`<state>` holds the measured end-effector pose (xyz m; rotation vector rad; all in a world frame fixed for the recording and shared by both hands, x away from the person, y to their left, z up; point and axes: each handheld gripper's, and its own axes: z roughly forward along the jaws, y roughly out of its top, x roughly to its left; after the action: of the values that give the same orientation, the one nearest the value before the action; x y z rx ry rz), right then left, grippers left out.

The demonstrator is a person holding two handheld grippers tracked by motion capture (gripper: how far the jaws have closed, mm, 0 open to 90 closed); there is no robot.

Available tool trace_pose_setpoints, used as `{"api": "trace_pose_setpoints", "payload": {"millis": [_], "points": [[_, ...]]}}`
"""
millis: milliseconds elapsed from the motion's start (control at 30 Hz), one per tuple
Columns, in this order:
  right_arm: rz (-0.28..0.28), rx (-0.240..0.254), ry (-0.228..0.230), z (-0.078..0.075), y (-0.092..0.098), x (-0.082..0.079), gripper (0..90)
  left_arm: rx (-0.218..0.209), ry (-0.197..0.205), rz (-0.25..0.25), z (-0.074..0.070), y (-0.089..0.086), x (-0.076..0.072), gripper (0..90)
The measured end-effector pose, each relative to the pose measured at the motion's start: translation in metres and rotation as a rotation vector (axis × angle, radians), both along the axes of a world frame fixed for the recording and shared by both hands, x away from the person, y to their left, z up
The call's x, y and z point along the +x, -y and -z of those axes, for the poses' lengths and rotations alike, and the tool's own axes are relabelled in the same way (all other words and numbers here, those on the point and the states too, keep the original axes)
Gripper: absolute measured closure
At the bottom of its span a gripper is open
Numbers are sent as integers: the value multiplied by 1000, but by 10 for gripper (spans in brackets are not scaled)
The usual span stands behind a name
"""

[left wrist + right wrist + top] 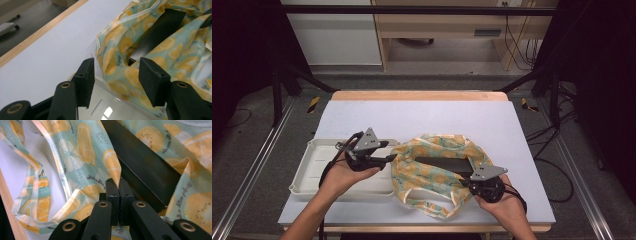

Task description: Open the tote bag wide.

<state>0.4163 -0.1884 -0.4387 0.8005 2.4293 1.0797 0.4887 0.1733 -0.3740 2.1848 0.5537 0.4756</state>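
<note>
While your right gripper [119,185] pinches the fruit-print bag's [432,172] edge — jaws fully closed — your left gripper [115,75] gapes half-open beside it, gripping nothing.

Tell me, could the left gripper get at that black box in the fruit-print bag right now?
Probably yes. The left gripper stands open beside the bag, and the black box lies uncovered in the bag's mouth, which the right gripper holds by the fabric.

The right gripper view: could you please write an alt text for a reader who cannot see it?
The right gripper pinches an edge of a fruit-print cloth bag between its shut black jaws. A flat black box lies inside the bag, and a looped handle strap rests on the pale table.
</note>
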Motion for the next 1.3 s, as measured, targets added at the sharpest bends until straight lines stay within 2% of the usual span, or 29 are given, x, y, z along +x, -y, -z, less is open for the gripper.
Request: {"api": "trace_pose_setpoints", "payload": {"millis": [33, 67, 167, 200, 267, 433, 700, 833, 1067, 1233, 1300], "points": [[-1, -1, 2, 0, 0, -1, 897, 0, 0, 0, 0, 0, 0, 458], [-1, -2, 5, 1, 0, -1, 897, 24, -8, 21, 1, 8, 10, 448], [6, -3, 4, 2, 1, -4, 897, 28, -28, 39, 5, 19, 24, 414], [8, -6, 3, 2, 1, -5, 897, 28, -28, 39, 5, 19, 24, 402], [7, -10, 3, 3, 1, -6, 896, 52, -41, 54, 9, 29, 33, 382], [8, -7, 4, 4, 0, -7, 896, 55, -48, 62, 13, 39, 39, 369], [1, 1, 4, 7, 3, -15, 897, 99, -76, 76, 23, 55, 51, 404], [-2, 1, 1, 7, 6, -16, 897, 142, -90, 75, 25, 59, 55, 516], [-20, -21, -11, 9, 8, -20, 900, 177, -102, 47, 23, 63, 61, 781], [-27, -40, -25, 12, 10, -25, 900, 179, -94, 26, 21, 63, 65, 851], [-27, -46, -28, 13, 12, -26, 900, 162, -80, -4, 18, 60, 69, 859]]}}
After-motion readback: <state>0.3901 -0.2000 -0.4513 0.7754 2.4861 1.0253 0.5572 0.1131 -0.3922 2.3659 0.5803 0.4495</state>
